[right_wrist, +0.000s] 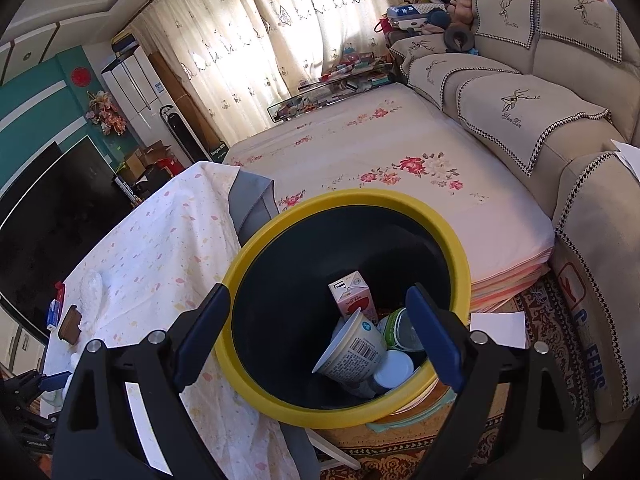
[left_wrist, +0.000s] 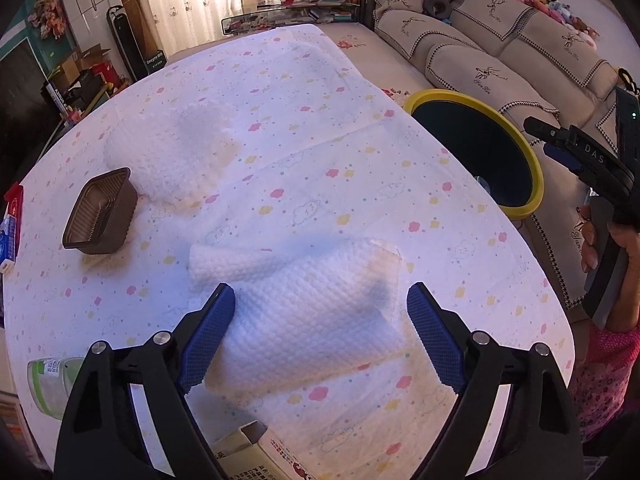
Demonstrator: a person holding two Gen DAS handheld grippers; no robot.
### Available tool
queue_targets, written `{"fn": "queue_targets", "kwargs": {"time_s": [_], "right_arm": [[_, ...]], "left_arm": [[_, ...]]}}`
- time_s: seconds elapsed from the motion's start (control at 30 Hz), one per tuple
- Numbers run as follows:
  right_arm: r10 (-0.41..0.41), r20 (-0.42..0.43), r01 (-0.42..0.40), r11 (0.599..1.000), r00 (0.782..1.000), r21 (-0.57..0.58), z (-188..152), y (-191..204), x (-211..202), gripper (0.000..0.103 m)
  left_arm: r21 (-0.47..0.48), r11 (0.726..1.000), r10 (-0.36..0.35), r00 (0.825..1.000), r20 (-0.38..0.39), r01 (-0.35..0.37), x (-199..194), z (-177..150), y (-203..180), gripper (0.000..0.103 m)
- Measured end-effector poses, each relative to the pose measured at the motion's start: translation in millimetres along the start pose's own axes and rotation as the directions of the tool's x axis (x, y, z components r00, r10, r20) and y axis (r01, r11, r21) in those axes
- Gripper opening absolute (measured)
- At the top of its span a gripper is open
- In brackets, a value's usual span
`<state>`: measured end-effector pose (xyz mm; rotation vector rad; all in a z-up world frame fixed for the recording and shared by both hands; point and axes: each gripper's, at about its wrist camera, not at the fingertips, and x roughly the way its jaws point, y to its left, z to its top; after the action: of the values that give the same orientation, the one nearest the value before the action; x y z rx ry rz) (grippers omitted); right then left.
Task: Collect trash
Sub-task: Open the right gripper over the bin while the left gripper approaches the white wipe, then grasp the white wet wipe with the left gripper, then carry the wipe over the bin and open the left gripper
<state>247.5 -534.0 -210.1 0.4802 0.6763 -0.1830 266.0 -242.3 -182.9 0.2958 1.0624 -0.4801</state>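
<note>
- Left gripper (left_wrist: pixel 320 320): jaws wide open, one on each side of a crumpled white paper towel (left_wrist: pixel 312 312) on the worktop (left_wrist: pixel 360 152), gripping nothing.
- Two paper towels in all; the second paper towel (left_wrist: pixel 172 160) lies farther away, touching one brown plastic tray (left_wrist: pixel 100 212).
- Right gripper (right_wrist: pixel 318 332): jaws wide open and empty above one yellow-rimmed bin (right_wrist: pixel 280 404) beside the worktop.
- Inside the bin: one carton (right_wrist: pixel 352 298), one paper cup (right_wrist: pixel 352 350).

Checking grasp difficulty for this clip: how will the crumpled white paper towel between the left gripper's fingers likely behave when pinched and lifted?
The paper towel looks soft and embossed, so it will probably crumple and droop rather than hold shape. It seems very light. The left gripper stands open around it; its textured pads should grip without slipping, though a loose fold may trail.
</note>
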Motion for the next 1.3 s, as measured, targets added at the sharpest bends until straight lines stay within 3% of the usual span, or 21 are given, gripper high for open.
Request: {"fn": "queue_targets", "kwargs": {"time_s": [0.17,0.37,0.73,1.07,1.3], "right_arm": [[0.007,-0.011,-0.007,1.000,1.000,0.008,-1.1,-2.9,2.4,0.085],[0.014,-0.004,-0.014,1.000,1.000,0.009,0.7,-2.6,-1.2,0.085],[-0.005,0.009,0.005,1.000,1.000,0.029,-4.4,-13.0,-12.8,0.085],[-0.028,0.048,0.026,0.999,0.998,0.033,-9.9,-20.9,-33.0,0.085],[-0.086,0.095,0.083,0.996,0.992,0.037,-18.2,-35.2,-59.9,0.085]], "left_arm": [[0.001,1.000,0.007,1.000,-0.025,-0.007,6.9,0.4,0.6,0.078],[-0.008,1.000,0.018,0.999,-0.036,-0.018,7.7,1.8,4.7,0.062],[-0.017,1.000,0.010,1.000,0.000,-0.010,-4.4,-1.1,7.5,0.018],[-0.008,1.000,0.011,0.995,0.102,-0.010,-47.0,18.8,-1.3,0.015],[0.078,0.996,-0.051,0.987,0.152,0.039,-62.4,61.7,-47.1,0.015]]}}
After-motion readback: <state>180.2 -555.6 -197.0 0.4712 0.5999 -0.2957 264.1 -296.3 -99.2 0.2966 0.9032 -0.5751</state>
